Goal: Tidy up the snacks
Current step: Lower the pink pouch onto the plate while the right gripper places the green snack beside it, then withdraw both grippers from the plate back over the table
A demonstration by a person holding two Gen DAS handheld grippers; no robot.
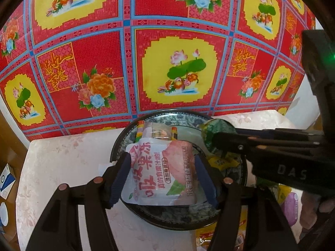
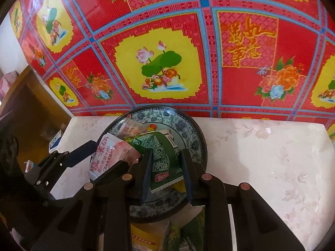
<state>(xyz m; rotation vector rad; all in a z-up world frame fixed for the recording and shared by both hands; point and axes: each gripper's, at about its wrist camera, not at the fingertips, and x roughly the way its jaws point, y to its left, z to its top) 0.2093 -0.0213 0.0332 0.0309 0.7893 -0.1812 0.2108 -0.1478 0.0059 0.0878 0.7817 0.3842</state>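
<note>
Snack pouches over plate [image 1: 123, 146]: your left gripper [image 1: 162, 167] brackets the pink pouch [image 1: 161, 171], pads loosened; your right gripper [image 2: 166, 163] clamps the green packet [image 2: 162, 154]

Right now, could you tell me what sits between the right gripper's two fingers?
A green snack packet, held over the patterned plate; the right wrist view shows it best.

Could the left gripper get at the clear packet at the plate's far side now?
Probably not: the pink pouch sits between the left gripper's fingers, covering the clear packet on the plate.
</note>
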